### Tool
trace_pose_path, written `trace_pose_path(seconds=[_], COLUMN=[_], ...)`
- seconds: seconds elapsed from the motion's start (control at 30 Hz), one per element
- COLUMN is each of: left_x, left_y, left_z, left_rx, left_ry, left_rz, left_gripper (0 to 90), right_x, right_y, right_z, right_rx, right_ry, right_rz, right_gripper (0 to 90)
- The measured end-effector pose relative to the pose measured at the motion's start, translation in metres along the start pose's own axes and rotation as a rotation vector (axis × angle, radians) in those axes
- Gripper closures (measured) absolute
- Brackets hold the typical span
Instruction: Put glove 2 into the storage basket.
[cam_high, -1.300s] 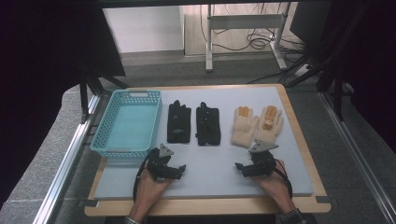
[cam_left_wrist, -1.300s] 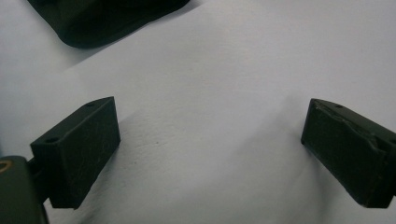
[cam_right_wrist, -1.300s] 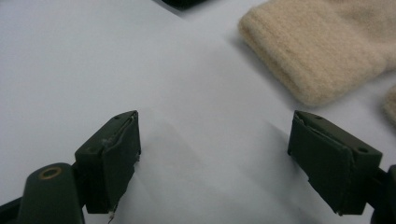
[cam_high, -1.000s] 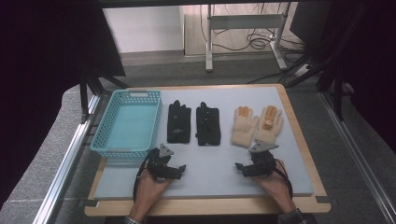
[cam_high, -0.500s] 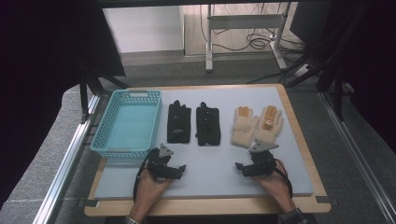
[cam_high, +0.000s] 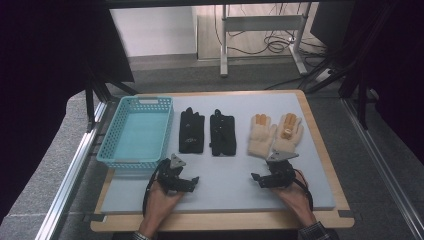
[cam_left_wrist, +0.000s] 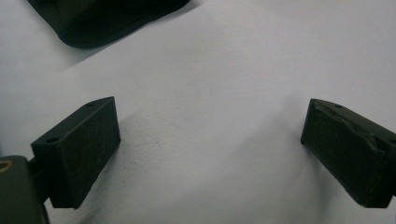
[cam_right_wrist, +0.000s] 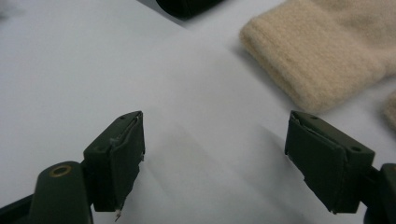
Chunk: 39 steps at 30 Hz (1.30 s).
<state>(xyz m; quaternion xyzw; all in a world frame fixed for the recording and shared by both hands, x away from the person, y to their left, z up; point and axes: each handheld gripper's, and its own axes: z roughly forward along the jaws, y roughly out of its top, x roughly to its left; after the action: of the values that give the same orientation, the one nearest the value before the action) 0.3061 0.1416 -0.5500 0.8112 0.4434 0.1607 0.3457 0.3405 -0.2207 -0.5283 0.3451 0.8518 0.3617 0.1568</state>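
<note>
jaws spread wide and empty on both the left gripper (cam_high: 186, 183) and right gripper (cam_high: 261, 179) — poised low over the grey mat (cam_high: 225, 172), just short of the black gloves (cam_high: 207, 132) and cream gloves (cam_high: 275, 132) — blue basket (cam_high: 111, 150) far left.

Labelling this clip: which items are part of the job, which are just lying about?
In the job:
black gloves
cream gloves
basket
left tool
right tool

Lying about:
metal stand
floor cables
</note>
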Motion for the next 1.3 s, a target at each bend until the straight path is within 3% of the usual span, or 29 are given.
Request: trace_pose_path(seconds=[0.33,0.4,0.73,1.03,1.2,1.3], left_x=[0.0,0.0,0.0,0.0,0.0,0.0], left_y=[0.0,0.0,0.0,0.0,0.0,0.0], left_z=[0.0,0.0,0.0,0.0,0.0,0.0], left_rx=[0.0,0.0,0.0,0.0,0.0,0.0], left_ry=[0.0,0.0,-0.001,-0.001,-0.001,-0.001], left_rz=[0.0,0.0,0.0,0.0,0.0,0.0], left_gripper=[4.9,4.9,4.9,4.9,4.9,4.9], right_x=[-0.001,0.0,-0.001,-0.005,-0.008,-0.012], right_y=[0.01,0.017,0.043,0.076,0.088,0.105], right_z=[0.0,0.003,0.014,0.036,0.048,0.058], right_rx=[-0.021,-0.025,-0.027,-0.037,-0.026,-0.035], right_ry=[0.018,0.043,0.068,0.106,0.096,0.088], right_rz=[0.009,0.011,-0.015,-0.018,-0.032,-0.04], right_gripper=[19.7,20.6,24.6,40.0,46.9,54.7])
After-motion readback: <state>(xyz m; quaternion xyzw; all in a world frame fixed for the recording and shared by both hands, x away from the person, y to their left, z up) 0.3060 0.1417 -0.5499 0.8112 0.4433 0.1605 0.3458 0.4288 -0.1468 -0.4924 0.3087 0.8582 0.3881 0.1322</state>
